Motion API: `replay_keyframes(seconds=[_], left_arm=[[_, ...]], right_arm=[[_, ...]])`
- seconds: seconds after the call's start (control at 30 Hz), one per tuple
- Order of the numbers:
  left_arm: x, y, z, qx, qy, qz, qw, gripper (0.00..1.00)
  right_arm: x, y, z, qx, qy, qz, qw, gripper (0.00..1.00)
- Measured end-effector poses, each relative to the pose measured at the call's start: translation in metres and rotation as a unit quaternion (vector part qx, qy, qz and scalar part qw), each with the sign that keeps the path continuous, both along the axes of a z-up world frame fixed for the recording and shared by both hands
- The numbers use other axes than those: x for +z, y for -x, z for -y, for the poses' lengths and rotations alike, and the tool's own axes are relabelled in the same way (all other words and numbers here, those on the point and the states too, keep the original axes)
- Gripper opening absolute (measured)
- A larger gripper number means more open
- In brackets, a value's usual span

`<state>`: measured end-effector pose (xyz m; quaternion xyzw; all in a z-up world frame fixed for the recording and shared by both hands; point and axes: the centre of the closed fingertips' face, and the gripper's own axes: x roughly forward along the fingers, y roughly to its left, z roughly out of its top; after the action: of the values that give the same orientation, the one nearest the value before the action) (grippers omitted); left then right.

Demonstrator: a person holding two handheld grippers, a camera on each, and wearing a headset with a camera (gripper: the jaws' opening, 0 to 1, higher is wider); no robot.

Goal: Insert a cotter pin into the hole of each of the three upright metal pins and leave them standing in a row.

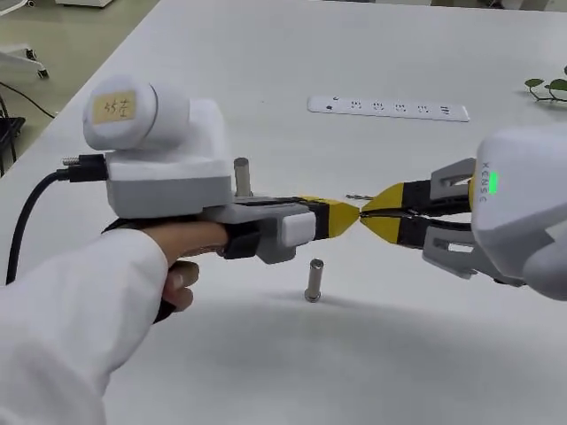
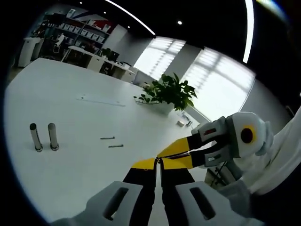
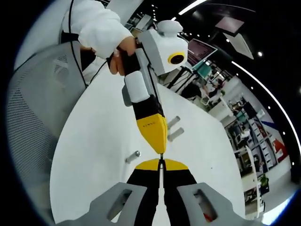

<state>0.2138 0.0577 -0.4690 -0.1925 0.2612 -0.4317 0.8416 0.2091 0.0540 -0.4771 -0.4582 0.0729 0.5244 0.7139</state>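
Raised just beyond the near metal pin [image 1: 314, 279], the left gripper [image 1: 353, 217], jaws closed, meets the closed right gripper [image 1: 368, 215] tip to tip. Any cotter pin pinched there is too small to tell. Likely a regrasp; next, aim for the pin's hole.

You have three metal pins [image 3: 133, 156] [image 3: 173, 122] [image 3: 175, 134] on the one table [image 1: 221, 372], counted in the right gripper view: one alone, two side by side farther off. Two cotter pins [image 2: 107, 138] [image 2: 115, 146] lie loose and close together, right of the paired pins in the left gripper view. You hold two grippers, the left gripper [image 1: 353, 216] and the right gripper [image 1: 368, 213]. On the far side lies one power strip [image 1: 388, 108], and at the far right stands one potted plant [image 2: 169, 94].
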Motion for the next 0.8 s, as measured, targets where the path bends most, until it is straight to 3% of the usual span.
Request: replay_keyframes(seconds=[0.27, 0.37, 0.67, 0.8], left_arm=[[-0.0014, 0.0017, -0.0025, 0.004, -0.001, -0.023, 0.9997, 0.00], [-0.0030, 0.0030, -0.0031, 0.001, -0.007, -0.025, 0.9997, 0.00], [-0.0040, 0.0042, -0.0067, 0.000, -0.019, -0.018, 0.9997, 0.00], [-0.0046, 0.0064, -0.0101, -0.001, -0.026, -0.013, 0.9996, 0.00]], right_arm=[[-0.0005, 0.0025, -0.0022, 0.008, 0.004, 0.002, 1.0000, 0.00], [-0.0024, 0.0042, -0.0028, 0.006, 0.003, -0.011, 0.9999, 0.00], [-0.0053, 0.0033, -0.0030, 0.004, -0.002, -0.024, 0.9997, 0.00], [-0.0075, -0.0002, 0.0044, -0.012, -0.005, -0.032, 0.9994, 0.11]])
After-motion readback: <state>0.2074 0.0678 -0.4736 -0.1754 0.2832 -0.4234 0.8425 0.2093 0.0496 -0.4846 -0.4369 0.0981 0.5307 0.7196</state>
